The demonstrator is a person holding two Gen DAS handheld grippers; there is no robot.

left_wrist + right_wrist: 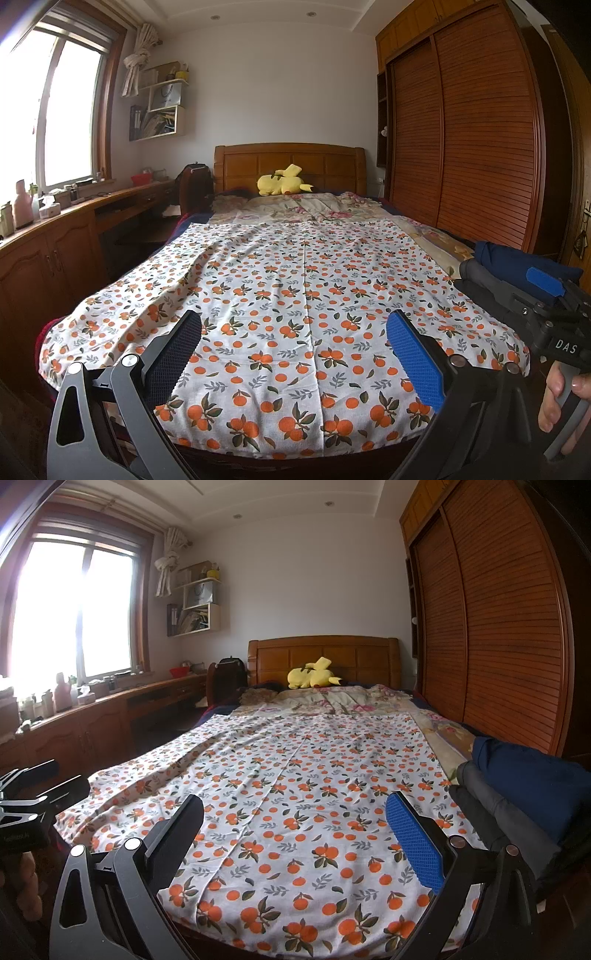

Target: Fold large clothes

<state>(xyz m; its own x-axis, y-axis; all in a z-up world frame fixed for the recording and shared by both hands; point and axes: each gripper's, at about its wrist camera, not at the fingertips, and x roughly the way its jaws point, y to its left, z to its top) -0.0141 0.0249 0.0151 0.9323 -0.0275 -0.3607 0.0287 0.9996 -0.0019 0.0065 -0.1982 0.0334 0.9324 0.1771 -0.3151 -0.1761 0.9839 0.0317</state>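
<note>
The orange-print cloth (288,295) lay spread flat on the bed (436,236), its long axis and centre crease running toward the headboard (290,162). You held the left gripper (295,354) and right gripper (295,834) above its near edge, jaws apart, gripping nothing.

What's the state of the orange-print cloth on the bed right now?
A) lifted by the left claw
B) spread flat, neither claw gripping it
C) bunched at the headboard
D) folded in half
B: the orange-print cloth lies spread flat over the bed, and both the left claw and the right claw are open above its near edge, holding nothing.
</note>
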